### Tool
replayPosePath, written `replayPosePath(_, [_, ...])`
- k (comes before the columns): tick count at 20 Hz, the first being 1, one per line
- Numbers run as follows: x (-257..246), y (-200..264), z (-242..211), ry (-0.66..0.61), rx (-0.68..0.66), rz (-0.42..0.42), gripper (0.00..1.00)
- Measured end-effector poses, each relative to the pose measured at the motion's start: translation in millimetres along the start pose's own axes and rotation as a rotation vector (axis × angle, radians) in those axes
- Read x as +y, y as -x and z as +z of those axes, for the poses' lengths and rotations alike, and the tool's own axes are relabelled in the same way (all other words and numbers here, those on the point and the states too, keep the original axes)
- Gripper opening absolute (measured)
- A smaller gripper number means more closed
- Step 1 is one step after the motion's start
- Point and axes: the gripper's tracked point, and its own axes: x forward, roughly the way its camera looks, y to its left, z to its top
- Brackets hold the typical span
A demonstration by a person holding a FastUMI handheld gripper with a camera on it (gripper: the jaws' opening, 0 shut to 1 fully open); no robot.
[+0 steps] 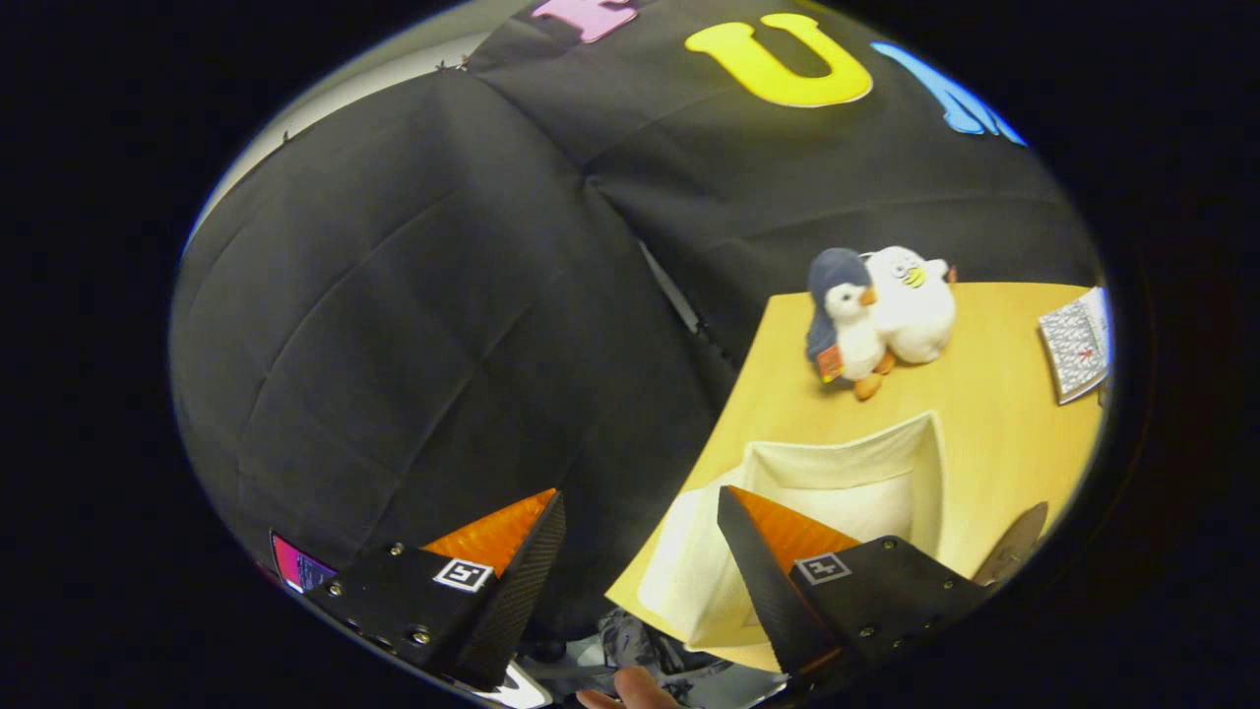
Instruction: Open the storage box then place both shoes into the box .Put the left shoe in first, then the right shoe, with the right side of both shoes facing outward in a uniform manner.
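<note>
Wooden table (994,433) edge under spread gripper (640,512); box (847,483) open (nothing held).

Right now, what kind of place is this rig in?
Likely a staged recording booth, not a home: black cloth wall behind a light wooden table with a white fabric storage box and two plush penguin toys. The tongs hang open, holding nothing.

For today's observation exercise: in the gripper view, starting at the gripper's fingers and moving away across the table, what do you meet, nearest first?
Open gripper, nothing between its fingers → white storage box, standing open at the table's near edge → two plush penguins, side by side farther back on the wooden table → black cloth wall behind.
</note>
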Motion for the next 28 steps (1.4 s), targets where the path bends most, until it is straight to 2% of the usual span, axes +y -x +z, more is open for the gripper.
replayPosePath(3, [-59.9, 32.4, 20.8, -0.001, -0.067, -0.1, 0.96])
replayPosePath(7, [-127.0, 101.9, 30.8, 0.016, -0.136, -0.234, 0.96])
replayPosePath(11, [-177.4, 146.1, 23.5, -0.004, -0.156, -0.336, 0.96])
replayPosePath(16, [-242.7, 180.9, -13.8, -0.006, -0.122, -0.45, 0.96])
replayPosePath(20, [-284.1, 201.0, -62.0, -0.03, -0.038, -0.512, 0.96])
replayPosePath(28, [-322.4, 202.7, -152.6, -0.067, 0.174, -0.534, 0.96])
